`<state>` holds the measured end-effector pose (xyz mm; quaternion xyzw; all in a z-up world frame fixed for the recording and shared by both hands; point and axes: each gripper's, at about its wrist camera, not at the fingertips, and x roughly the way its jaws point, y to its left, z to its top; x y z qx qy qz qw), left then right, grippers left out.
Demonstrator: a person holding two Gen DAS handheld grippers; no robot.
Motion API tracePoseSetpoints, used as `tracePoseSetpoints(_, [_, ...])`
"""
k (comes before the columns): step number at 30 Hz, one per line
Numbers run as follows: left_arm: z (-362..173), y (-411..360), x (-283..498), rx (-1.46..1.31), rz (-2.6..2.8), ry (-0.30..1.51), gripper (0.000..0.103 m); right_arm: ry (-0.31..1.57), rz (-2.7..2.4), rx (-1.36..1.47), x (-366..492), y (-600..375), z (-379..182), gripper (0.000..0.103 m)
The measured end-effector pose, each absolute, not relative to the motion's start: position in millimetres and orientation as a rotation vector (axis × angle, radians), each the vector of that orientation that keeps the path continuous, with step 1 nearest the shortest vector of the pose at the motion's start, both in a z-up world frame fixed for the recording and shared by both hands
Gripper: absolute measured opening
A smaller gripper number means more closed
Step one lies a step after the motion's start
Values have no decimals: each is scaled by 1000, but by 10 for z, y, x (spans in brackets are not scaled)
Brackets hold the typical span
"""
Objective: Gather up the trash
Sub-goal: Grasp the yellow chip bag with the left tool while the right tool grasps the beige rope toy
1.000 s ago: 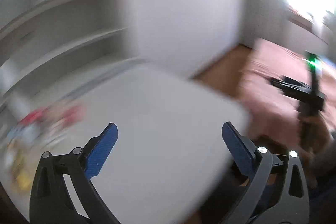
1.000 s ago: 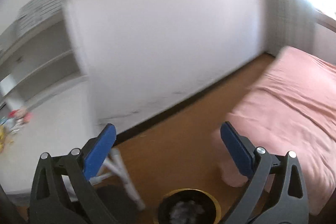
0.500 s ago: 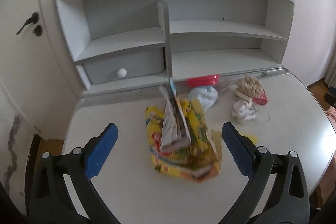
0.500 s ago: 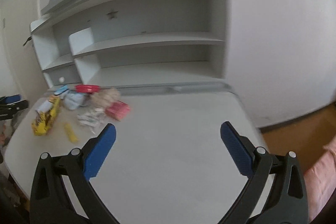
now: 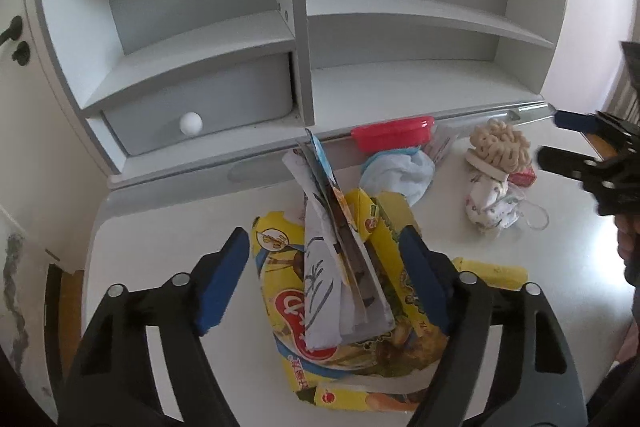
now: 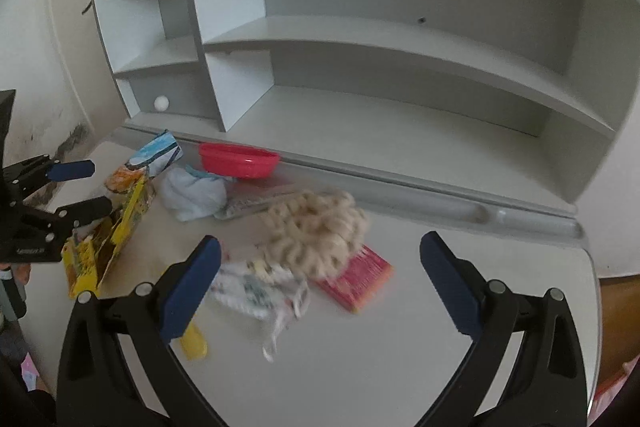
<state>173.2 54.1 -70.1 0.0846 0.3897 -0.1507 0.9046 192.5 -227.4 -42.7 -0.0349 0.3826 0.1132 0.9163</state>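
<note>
Trash lies on a white desk [image 5: 168, 239]. A torn yellow snack box [image 5: 360, 339] holds folded papers [image 5: 340, 267]. My left gripper [image 5: 328, 279] is open, its blue pads on either side of the box and papers, not touching. My right gripper [image 6: 320, 283] is open above a beige curly bundle [image 6: 316, 231], a crumpled patterned wrapper [image 6: 260, 287] and a red packet [image 6: 356, 279]. A crumpled light-blue tissue [image 6: 192, 193] and a yellow scrap [image 6: 194, 343] lie nearby. The right gripper also shows in the left wrist view [image 5: 568, 143], and the left gripper in the right wrist view [image 6: 76, 187].
A red bowl [image 6: 238, 159] sits at the foot of the grey shelf unit [image 6: 360, 39], which has a drawer with a white knob [image 5: 191, 123]. The desk's right edge [image 6: 592, 267] drops to a wooden floor.
Both grippers swung from the room toward the desk, then moved in close over the trash. The left gripper has narrowed around the yellow box.
</note>
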Motion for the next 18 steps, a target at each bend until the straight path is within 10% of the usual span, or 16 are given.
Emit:
tracePoseSetpoints(3, [-745, 527, 1776, 192, -324, 819, 64, 811, 238, -92, 2105, -2166, -515, 91])
tracePoseSetpoints(5, [-798, 539, 1823, 172, -355, 851, 26, 828, 244, -89, 2193, -2137, -571, 82])
tracePoseSetpoints(12, [-755, 563, 1795, 121, -390, 837, 13, 850, 246, -42, 2304, -2198, -686, 42])
tracePoseSetpoints(18, [-533, 609, 1668, 109, -371, 770, 7, 767, 228, -25, 2184, -2295, -425, 39])
